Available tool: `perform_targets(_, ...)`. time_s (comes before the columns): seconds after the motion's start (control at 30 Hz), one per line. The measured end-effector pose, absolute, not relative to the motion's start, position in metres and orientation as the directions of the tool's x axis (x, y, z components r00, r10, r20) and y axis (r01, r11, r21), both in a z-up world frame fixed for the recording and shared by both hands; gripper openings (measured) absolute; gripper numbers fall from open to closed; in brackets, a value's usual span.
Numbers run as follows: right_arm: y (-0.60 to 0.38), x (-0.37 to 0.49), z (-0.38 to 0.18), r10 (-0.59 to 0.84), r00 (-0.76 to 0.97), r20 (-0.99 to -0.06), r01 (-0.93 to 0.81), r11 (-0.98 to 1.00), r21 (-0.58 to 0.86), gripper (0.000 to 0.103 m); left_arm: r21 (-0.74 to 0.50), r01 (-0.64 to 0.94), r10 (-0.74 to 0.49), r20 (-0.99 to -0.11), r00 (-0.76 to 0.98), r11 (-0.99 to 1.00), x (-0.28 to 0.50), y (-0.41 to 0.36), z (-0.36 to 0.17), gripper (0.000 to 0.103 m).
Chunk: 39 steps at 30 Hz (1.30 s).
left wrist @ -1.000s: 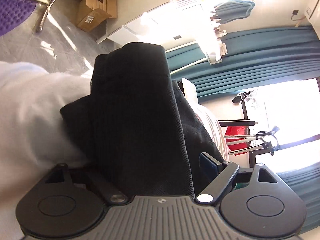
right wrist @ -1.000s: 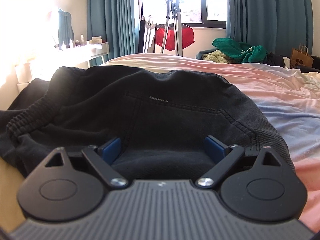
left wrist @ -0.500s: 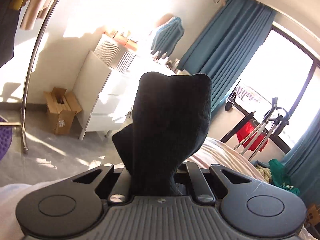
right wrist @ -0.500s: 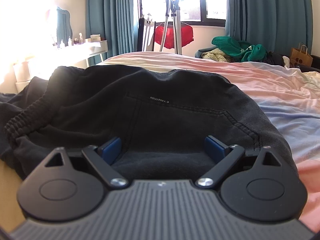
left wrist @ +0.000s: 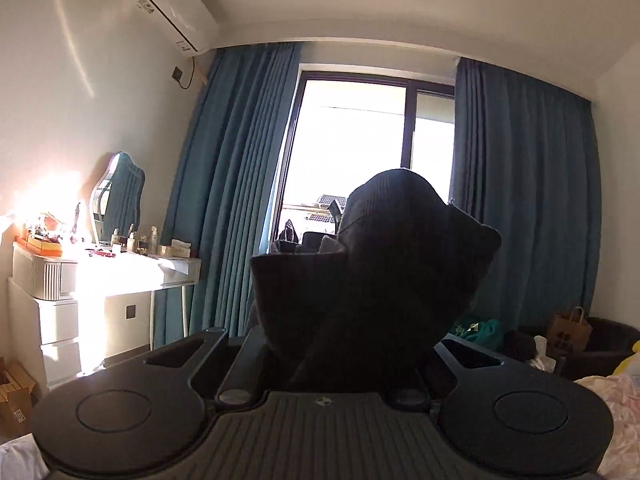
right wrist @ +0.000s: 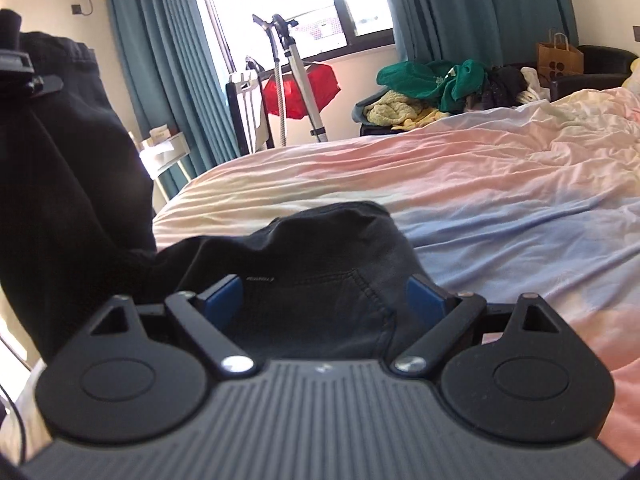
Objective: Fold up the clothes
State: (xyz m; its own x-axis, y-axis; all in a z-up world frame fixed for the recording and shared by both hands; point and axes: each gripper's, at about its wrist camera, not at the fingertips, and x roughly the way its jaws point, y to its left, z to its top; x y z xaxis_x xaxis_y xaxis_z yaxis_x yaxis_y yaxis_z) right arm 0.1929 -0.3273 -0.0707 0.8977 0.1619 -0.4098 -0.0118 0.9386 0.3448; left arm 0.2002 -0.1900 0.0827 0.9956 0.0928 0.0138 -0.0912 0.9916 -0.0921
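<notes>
A black garment is bunched between the jaws of my left gripper, which is shut on it and holds it up against the window. The fabric hides the fingertips. In the right wrist view the same garment hangs from the raised left gripper at the upper left and trails down onto the bed. My right gripper stands wide open low over the bed. The part of the garment with the pocket seam lies between its blue pads.
The bed has a rumpled pink, yellow and blue cover. A white dresser with a mirror stands on the left by teal curtains. Beyond the bed are a clothes pile, a paper bag and a red item on a stand.
My left gripper shut on the black garment, rolled upright and swung up with it, from the floor side towards the window. The garment has been pulled up off the bed at the left of the right gripper.
</notes>
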Motion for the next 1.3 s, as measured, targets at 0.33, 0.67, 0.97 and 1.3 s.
perform_targets(0.33, -0.457, 0.192, -0.095, 0.208, 0.911, -0.356, 0.105, 0.717, 0.689, 0.093, 0.267, 0.061, -0.004, -0.207, 0.978, 0.962, 0.225, -0.377, -0.071, 0.014)
perform_targets(0.67, -0.452, 0.224, -0.128, 0.456, 0.841, -0.291, 0.021, 0.511, 0.859, 0.093, 0.427, 0.183, -0.047, -0.311, 0.949, 0.886, 0.232, -0.338, -0.118, 0.079)
perform_targets(0.97, -0.405, 0.239, -0.123, 0.546, 0.776, -0.316, -0.040, 0.543, 0.839, 0.093, 0.487, 0.295, -0.084, -0.408, 0.909, 0.822, 0.195, -0.257, -0.110, 0.082)
perform_targets(1.3, -0.355, 0.257, -0.114, 0.546, 0.725, -0.419, -0.135, 0.710, 0.691, 0.093, 0.389, 0.307, -0.117, -0.440, 0.890, 0.869, 0.204, -0.163, -0.100, 0.082)
